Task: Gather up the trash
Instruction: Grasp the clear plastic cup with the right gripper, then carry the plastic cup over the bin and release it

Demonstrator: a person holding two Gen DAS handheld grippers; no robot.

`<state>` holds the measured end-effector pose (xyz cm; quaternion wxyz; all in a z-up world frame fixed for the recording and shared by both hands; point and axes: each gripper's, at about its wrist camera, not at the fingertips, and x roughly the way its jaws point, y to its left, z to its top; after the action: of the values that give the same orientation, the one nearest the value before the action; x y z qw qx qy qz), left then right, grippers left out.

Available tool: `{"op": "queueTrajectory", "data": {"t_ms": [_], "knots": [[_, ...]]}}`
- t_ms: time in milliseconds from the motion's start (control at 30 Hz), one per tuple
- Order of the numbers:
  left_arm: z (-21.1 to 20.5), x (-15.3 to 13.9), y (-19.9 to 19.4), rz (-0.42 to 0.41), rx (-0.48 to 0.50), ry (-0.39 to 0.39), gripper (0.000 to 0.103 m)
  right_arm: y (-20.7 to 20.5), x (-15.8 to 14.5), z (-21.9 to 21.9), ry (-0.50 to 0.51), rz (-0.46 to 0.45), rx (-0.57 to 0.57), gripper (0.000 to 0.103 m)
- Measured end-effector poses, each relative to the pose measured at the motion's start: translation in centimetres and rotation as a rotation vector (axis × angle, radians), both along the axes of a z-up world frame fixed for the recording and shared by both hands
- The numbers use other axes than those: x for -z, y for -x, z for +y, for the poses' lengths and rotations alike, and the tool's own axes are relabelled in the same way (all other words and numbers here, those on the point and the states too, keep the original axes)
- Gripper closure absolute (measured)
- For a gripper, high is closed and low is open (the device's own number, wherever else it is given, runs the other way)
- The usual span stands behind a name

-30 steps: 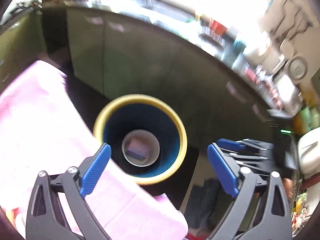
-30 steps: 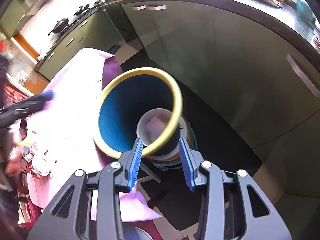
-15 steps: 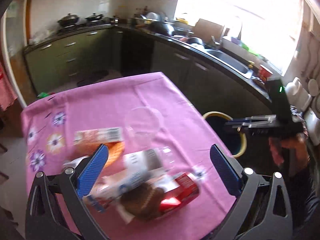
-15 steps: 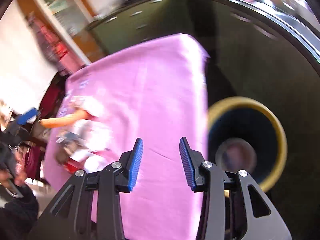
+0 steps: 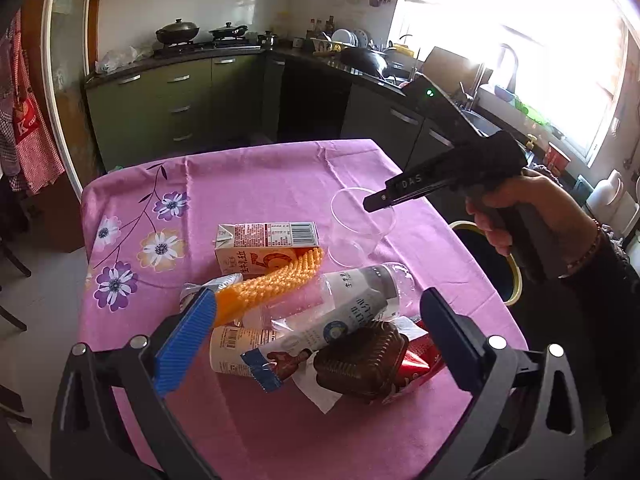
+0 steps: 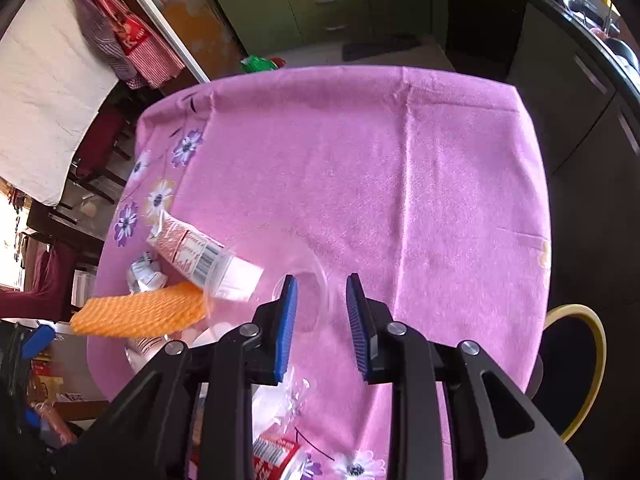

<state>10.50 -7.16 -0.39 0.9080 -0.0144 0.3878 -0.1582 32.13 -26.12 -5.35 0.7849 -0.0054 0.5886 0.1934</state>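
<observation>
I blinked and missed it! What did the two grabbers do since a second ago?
Both swung from over the bin back to the table. The right gripper, open, now reaches the clear cup. The left gripper hovers open over the trash pile, which stayed put.

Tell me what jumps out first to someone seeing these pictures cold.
A heap of trash on the pink tablecloth: an orange foam net draped over a carton and a bottle, with a brown tray nearest the open left gripper. The open right gripper points at a clear cup beside the pile. A yellow-rimmed bin stands off the table's edge.
</observation>
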Motion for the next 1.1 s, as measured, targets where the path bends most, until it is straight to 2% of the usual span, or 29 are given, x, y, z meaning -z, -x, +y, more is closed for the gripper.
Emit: {"op": "queueTrajectory", "data": {"t_ms": [100,200,300,400,567,700,800,900,1000,1100], "knots": [[0.4,0.5,-0.1,0.007,-0.003,0.0,0.006,-0.5,1.6,0.7,0.014,0.031,-0.003,0.084],[0.5,0.7,-0.2,0.015,-0.004,0.002,0.006,-0.6,2.4,0.8,0.019,0.037,-0.002,0.094],[0.5,1.0,-0.3,0.019,-0.001,0.003,0.006,-0.4,2.0,0.4,0.003,0.016,0.004,0.096],[0.2,1.1,-0.2,0.023,0.007,0.002,0.006,0.4,0.2,-0.5,-0.028,-0.021,0.008,0.096],[-0.3,0.9,0.1,0.014,0.024,-0.001,0.006,3.1,-3.7,-6.3,-0.067,-0.102,0.08,0.096],[-0.7,1.1,0.1,0.018,0.039,0.015,0.006,5.8,-4.7,-15.5,-0.054,-0.132,0.238,0.096],[-1.4,1.3,0.0,0.023,0.052,0.013,0.006,7.4,-2.7,-22.7,-0.029,-0.097,0.385,0.096],[-2.1,1.4,-0.1,0.03,0.068,0.004,0.006,8.2,1.6,-28.7,0.013,-0.019,0.517,0.096],[-3.0,1.4,0.1,0.028,0.085,-0.013,0.006,8.4,5.4,-32.3,0.026,0.044,0.597,0.096],[-3.4,1.2,0.3,0.024,0.087,-0.023,0.006,8.0,8.4,-34.0,0.029,0.084,0.637,0.096]]}}
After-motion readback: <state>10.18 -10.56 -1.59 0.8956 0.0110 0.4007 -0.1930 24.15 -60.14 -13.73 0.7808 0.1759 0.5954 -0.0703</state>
